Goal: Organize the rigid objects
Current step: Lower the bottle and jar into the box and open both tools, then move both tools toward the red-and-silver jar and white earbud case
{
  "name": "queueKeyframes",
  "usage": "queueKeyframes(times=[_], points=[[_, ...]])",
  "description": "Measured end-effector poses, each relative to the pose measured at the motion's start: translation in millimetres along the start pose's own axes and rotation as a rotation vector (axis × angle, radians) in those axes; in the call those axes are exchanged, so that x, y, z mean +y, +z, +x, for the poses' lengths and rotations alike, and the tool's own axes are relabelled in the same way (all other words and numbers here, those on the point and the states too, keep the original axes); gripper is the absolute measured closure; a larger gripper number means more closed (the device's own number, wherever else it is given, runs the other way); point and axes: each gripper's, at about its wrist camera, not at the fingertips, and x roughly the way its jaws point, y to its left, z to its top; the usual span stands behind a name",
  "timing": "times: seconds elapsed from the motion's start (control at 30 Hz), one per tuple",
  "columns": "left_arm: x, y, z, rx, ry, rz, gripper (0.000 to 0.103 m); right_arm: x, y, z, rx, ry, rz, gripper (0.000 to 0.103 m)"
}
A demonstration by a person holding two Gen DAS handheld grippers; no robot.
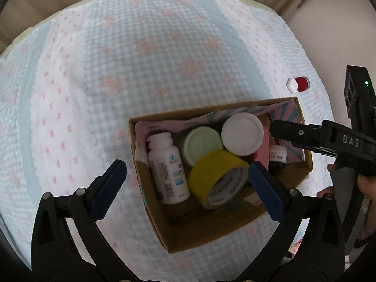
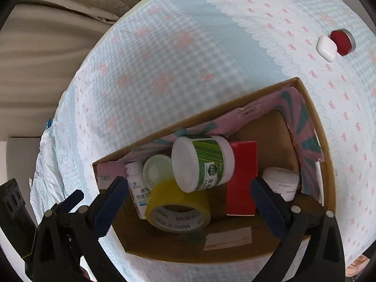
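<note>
A cardboard box [image 1: 162, 230] sits on a table covered with a blue and white checked cloth [image 1: 141, 47] printed with small pink bows. Inside the box, packed close together, are a white pill bottle [image 1: 168, 171] lying on its side, a roll of yellow tape [image 1: 217, 178], a jar with a pale green lid [image 1: 202, 146], a white-lidded jar with a green label [image 2: 204, 162] tilted on top of the others, a red box [image 2: 242, 178] standing on end, and a small white jar [image 2: 282, 182] in the far corner. Two items are not yet packed: a small white object [image 2: 326, 48] touching a red disc [image 2: 342, 42], well apart from the box on the cloth beyond its far corner. The left gripper [image 1: 188, 183] hovers over the box with its jaws spread wide and nothing between them. The right gripper [image 2: 185, 188] also hangs above the box, jaws wide apart and empty. The likely step in hand is fetching the two loose pieces. To do it well, the right gripper should lift clear of the box rim before travelling, approach the pair from above, and close on one piece at a time, since they touch and the red disc looks flat and could slide; the gap beside the small white jar seems the best place to set them
</note>
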Motion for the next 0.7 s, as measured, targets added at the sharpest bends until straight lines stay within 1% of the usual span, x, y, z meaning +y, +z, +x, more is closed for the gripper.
queueKeyframes(times=[0.13, 0.37, 0.6, 0.7], points=[[-1, -5, -10, -0.004, -0.001, -0.009, 0.000, 3, -5, -8, -0.014, -0.001, -0.017, 0.000], [-14, -18, -45, -0.055, 0.031, -0.002, 0.000, 8, -19, -37, -0.060, 0.023, -0.058, 0.000], [-33, -50, -87, -0.108, 0.046, -0.014, 0.000, 10, -47, -80, -0.110, 0.042, -0.092, 0.000], [-44, -65, -103, -0.136, 0.049, -0.006, 0.000, 9, -63, -102, -0.141, 0.016, -0.117, 0.000]])
